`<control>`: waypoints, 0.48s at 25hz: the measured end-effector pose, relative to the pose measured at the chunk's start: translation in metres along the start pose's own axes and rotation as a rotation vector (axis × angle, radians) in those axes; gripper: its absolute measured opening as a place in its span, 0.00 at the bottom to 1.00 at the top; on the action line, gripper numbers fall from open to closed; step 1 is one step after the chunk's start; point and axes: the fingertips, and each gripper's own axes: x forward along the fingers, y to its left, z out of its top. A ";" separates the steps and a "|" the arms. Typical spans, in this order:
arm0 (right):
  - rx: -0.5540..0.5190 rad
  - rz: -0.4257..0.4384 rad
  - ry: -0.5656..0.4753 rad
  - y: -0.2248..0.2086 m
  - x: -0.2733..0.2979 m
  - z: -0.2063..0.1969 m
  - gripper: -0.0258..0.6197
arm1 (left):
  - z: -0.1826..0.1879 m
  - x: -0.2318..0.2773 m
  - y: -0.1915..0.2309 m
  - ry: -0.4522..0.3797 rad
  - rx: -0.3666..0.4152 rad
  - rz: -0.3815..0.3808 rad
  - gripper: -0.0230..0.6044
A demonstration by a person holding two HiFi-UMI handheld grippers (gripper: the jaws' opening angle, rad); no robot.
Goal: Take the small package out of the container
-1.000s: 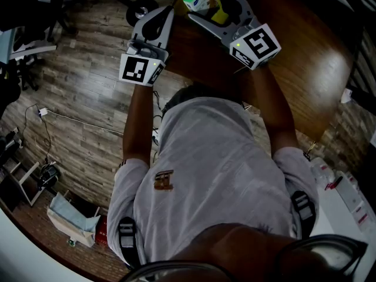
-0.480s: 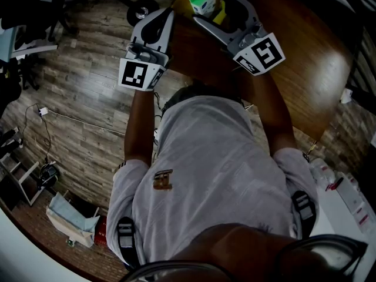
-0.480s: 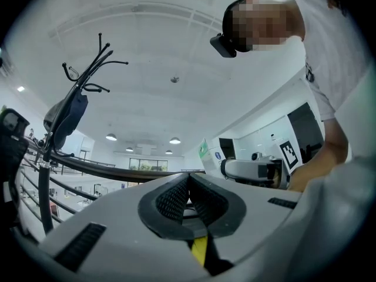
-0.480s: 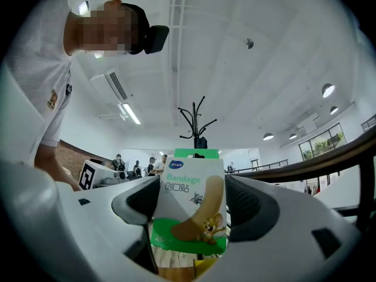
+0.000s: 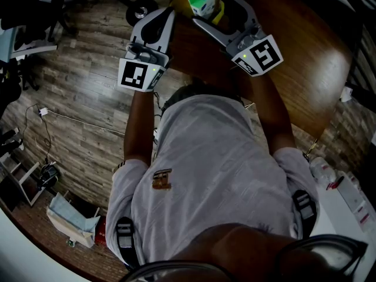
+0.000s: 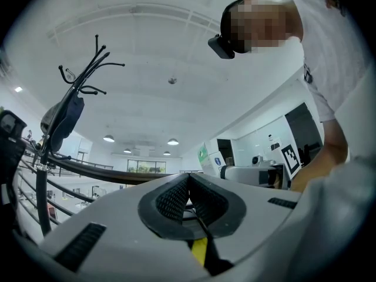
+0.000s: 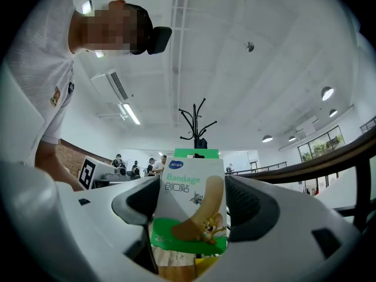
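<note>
Small package (image 7: pixel 189 184) looked light, crushable cardboard, best held by its side edges as right gripper (image 7: pixel 197 204) jaws pinched it; left gripper (image 6: pixel 189 188) jaws were closed together, empty.

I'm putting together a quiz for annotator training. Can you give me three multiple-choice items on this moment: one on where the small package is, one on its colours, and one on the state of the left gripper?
1. Where is the small package relative to the right gripper?
A. Lying on top of its marker cube
B. Between its jaws
C. Nowhere near it

2. Which colours dominate the small package's front?
A. Green and white
B. Red and black
C. Purple and grey

3. How do the jaws of the left gripper stand?
A. Wide apart
B. Clamped on the small package
C. Together, with nothing between them

Answers:
1. B: the right gripper view shows a jaw pressed on each side of the package.
2. A: its front is white on top with a green band below.
3. C: the left gripper view shows the two pads meeting, with nothing between them.
</note>
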 end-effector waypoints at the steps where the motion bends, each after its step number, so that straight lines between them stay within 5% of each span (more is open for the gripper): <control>1: 0.000 0.000 -0.001 0.000 0.000 0.000 0.53 | 0.001 0.000 -0.001 0.000 0.000 -0.001 0.07; 12: -0.014 0.002 -0.008 -0.001 -0.005 0.005 0.53 | 0.002 0.004 -0.006 0.002 0.004 -0.004 0.07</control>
